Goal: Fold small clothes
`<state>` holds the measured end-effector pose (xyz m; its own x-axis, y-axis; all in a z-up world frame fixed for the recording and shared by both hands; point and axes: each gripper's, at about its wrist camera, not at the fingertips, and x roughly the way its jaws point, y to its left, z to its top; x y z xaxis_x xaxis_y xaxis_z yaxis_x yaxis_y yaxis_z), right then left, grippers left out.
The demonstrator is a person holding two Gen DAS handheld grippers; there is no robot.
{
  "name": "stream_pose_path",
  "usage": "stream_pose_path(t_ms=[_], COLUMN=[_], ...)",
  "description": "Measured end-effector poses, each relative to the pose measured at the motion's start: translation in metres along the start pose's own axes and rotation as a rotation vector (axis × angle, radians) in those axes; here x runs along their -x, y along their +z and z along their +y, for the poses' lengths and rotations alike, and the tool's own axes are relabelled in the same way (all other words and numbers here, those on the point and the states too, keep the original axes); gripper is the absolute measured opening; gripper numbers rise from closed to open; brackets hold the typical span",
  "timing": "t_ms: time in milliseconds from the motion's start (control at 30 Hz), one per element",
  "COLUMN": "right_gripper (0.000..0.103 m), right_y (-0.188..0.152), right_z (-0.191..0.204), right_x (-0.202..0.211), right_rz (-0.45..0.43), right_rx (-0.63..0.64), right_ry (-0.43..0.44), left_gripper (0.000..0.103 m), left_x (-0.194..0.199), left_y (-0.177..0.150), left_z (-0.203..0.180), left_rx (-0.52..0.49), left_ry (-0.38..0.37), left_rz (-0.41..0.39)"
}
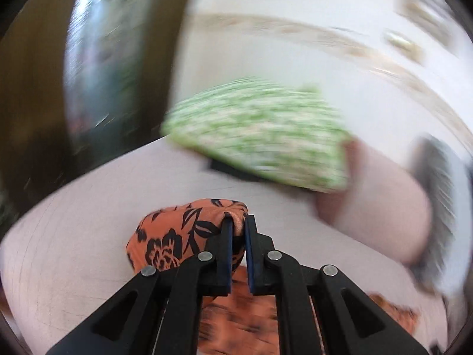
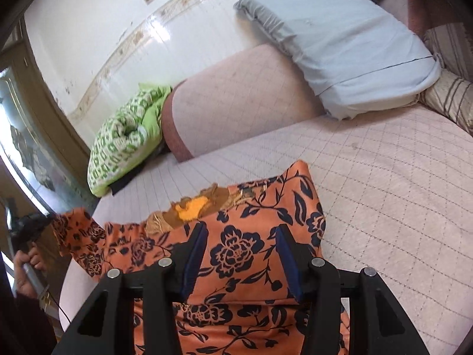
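Left hand-held gripper (image 1: 239, 233) is clenched on a bunched edge of the orange flowered garment (image 2: 236, 251), lifting it off the bed (image 2: 384, 177) apparently to fold it over, while the right hand-held gripper (image 2: 241, 254) hovers released above the cloth.

Legible text, labels, brands, numbers, signs: none that I can read in either wrist view. The left wrist view is too motion-blurred for me to make out any marking.
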<state>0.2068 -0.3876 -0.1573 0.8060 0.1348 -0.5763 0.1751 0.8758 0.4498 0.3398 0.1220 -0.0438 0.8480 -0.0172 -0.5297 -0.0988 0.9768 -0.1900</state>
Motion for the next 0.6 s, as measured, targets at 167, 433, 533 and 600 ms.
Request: stream_pose_path(t_ms=[167, 433, 533, 600], right_gripper=[0.053, 0.073, 0.073, 0.073], right_y=[0.004, 0.007, 0.005, 0.003], right_z=[-0.008, -0.032, -0.033, -0.034], right_x=[0.015, 0.024, 0.019, 0.008], right_rz=[-0.035, -0.036, 0.001, 0.053], right_rx=[-0.025, -0.064, -0.069, -0.081], right_ry=[-0.002, -0.01, 0.019, 0.051], left_gripper=[0.01, 0.072, 0.088, 0.088], left_x=[0.038, 0.069, 0.063, 0.04], left_y=[-0.059, -0.12, -0.091, -0.08], left_z=[-0.152, -0.209, -0.173, -0.148], left_rx=[-0.4, -0.76, -0.618, -0.552], left_ry=[-0.315, -0.335, -0.298, -0.218], left_rz=[0.085, 0.044, 0.038, 0.079])
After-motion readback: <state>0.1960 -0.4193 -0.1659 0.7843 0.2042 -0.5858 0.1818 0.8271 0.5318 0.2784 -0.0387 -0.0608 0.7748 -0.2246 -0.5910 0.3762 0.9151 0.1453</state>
